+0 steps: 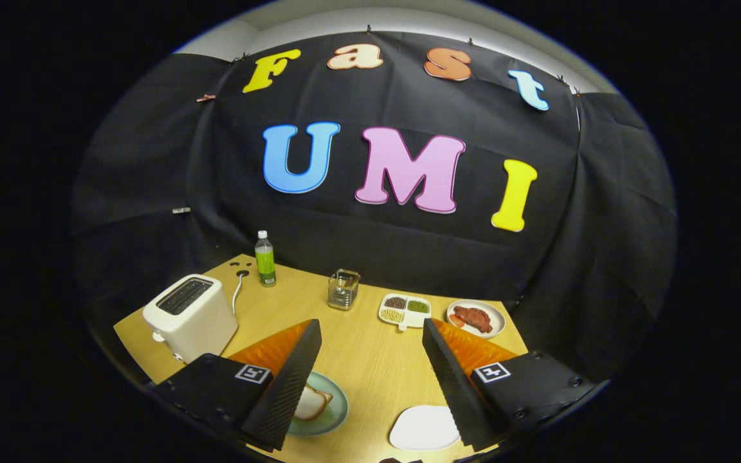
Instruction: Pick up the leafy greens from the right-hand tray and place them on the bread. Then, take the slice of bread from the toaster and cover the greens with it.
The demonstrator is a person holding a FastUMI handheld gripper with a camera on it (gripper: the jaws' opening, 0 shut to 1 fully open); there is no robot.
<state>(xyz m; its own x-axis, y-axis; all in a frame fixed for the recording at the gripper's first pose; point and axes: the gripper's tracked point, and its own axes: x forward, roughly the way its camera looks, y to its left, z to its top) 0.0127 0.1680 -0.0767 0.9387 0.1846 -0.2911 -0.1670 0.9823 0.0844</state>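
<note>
The gripper (370, 334) hangs above the wooden bench (370, 360) with its jaws spread wide apart, holding nothing and touching nothing. Bare bench surface shows in the gap between the fingers.

A slice of bread (311, 404) lies on a pale green plate (335, 411), just beside the left finger and partly hidden behind it. A white tray (423, 427) lies close to the inner side of the right finger; I cannot tell whether any leafy greens are on it.

The white toaster (192, 315) stands beyond the left finger, near the bench edge, with its cord trailing behind it. Whether a slice sits in its slots is too dark to tell.

Farther ahead stand a green bottle (265, 259), a small glass jar (343, 289), a divided dish (404, 310) of beans and grains, and a plate with meat (475, 318).
</note>
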